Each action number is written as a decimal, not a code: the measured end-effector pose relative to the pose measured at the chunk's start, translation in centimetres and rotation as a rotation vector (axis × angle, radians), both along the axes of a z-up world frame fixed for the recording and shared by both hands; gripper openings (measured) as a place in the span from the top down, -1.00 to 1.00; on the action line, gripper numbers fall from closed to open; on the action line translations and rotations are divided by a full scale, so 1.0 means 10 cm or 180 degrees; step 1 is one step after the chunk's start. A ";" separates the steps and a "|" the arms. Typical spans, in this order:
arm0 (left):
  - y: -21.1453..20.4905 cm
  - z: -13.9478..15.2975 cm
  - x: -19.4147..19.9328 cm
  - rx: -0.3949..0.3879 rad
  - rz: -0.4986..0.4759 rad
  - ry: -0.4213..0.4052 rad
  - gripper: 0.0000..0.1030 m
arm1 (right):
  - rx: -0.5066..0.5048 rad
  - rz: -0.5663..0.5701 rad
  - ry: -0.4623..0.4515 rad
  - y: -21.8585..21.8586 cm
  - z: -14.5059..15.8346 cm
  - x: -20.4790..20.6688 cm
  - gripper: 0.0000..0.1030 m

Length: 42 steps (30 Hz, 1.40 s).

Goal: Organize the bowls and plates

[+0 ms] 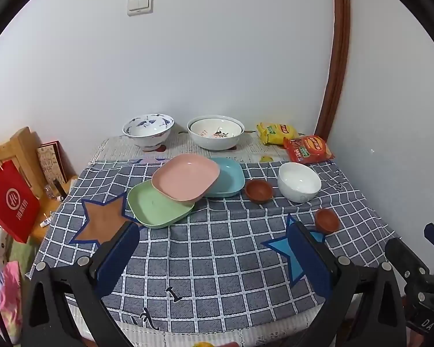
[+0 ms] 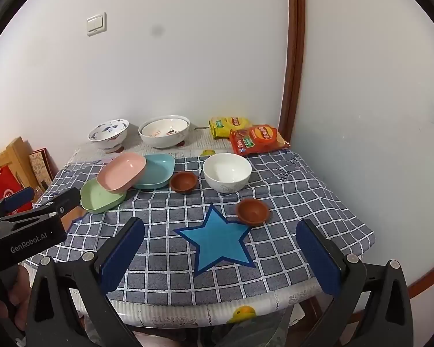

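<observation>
Three square plates overlap at mid-table: a pink plate (image 1: 185, 180) (image 2: 121, 175) lies tilted on a green plate (image 1: 159, 208) (image 2: 101, 197) and a teal plate (image 1: 227, 180) (image 2: 156, 170). Right of them sit a small brown bowl (image 1: 259, 191) (image 2: 184, 182), a white bowl (image 1: 299, 182) (image 2: 227, 172) and a second brown bowl (image 1: 327, 219) (image 2: 252, 211). A blue-patterned bowl (image 1: 148, 130) (image 2: 109, 133) and nested white bowls (image 1: 215, 131) (image 2: 164, 131) stand at the back. My left gripper (image 1: 214, 232) and right gripper (image 2: 220, 228) are open and empty, above the table's near edge.
Yellow (image 1: 275, 133) (image 2: 228, 125) and red (image 1: 308, 149) (image 2: 256, 138) snack packs lie at the back right corner. The wall runs along the right. A red paper bag (image 1: 10, 201) and boxes stand left of the checked tablecloth (image 1: 217, 260) (image 2: 170, 257).
</observation>
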<state>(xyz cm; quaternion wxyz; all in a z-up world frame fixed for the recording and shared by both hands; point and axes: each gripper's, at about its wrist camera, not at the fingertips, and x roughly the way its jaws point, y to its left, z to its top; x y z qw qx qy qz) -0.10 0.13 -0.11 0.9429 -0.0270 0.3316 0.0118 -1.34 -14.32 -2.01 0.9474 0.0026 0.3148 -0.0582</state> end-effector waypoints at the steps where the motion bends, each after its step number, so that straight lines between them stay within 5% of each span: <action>1: 0.01 -0.01 0.00 -0.0012 0.0001 0.0012 -0.99 | 0.0010 -0.0011 0.0005 0.00 0.00 0.00 -0.99; 42: -0.02 0.11 -0.06 0.0039 -0.0017 -0.0011 -0.99 | 0.0185 0.0001 0.0050 0.00 -0.02 -0.10 -0.99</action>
